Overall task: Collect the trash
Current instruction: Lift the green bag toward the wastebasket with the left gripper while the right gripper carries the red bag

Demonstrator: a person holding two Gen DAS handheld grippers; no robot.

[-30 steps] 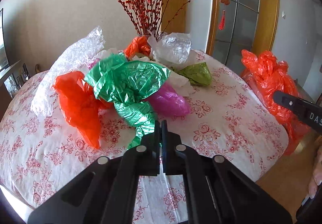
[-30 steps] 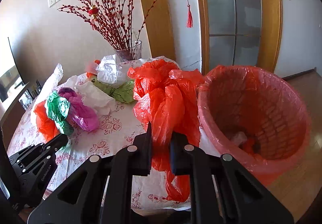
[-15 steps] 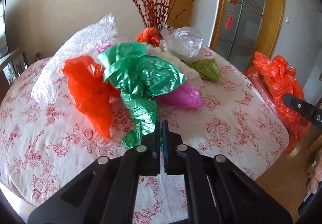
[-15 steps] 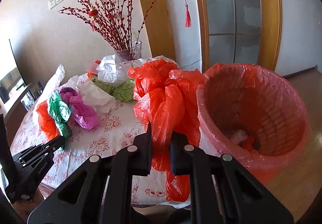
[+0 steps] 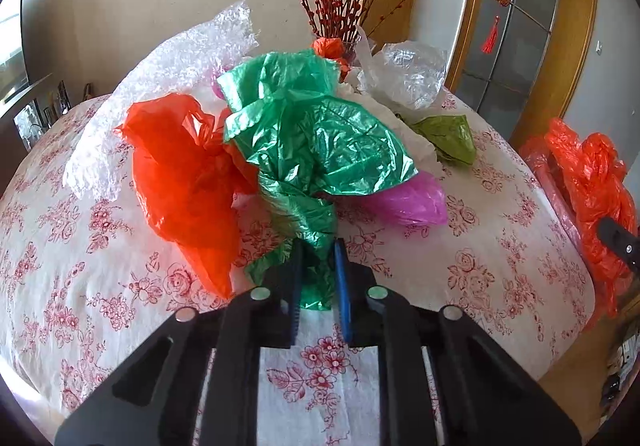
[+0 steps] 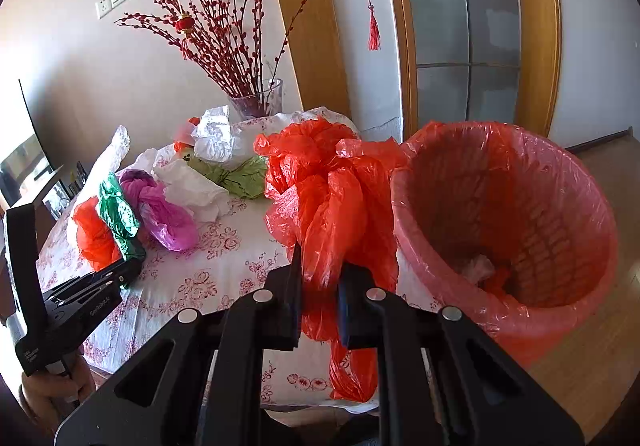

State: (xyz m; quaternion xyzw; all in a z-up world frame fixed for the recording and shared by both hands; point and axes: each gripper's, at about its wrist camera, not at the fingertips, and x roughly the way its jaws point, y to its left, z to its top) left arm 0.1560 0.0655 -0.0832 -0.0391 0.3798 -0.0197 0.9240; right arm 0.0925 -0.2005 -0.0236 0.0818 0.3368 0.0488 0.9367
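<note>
A crumpled green plastic bag (image 5: 316, 133) lies in the heap on the flowered tablecloth (image 5: 500, 266). Its lower tail hangs between the fingers of my left gripper (image 5: 318, 250), whose jaws are opening and stand slightly apart around it. An orange-red bag (image 5: 180, 173) lies to its left and a purple bag (image 5: 412, 201) to its right. My right gripper (image 6: 320, 266) is shut on a bunched red bag (image 6: 332, 197), held off the table's edge beside the red-lined waste basket (image 6: 560, 173). The left gripper (image 6: 120, 274) shows at the green bag (image 6: 118, 211) in the right wrist view.
Bubble wrap (image 5: 168, 73), a clear bag (image 5: 404, 73), an olive bag (image 5: 448, 137) and white paper (image 6: 192, 189) also lie on the table. A glass vase (image 6: 258, 101) with red branches stands at the back. The basket holds some scraps. Wooden floor lies to the right.
My left gripper moved forward and down onto the green bag's tail, and its shut jaws have parted around it. The right gripper kept still with the red bag.
</note>
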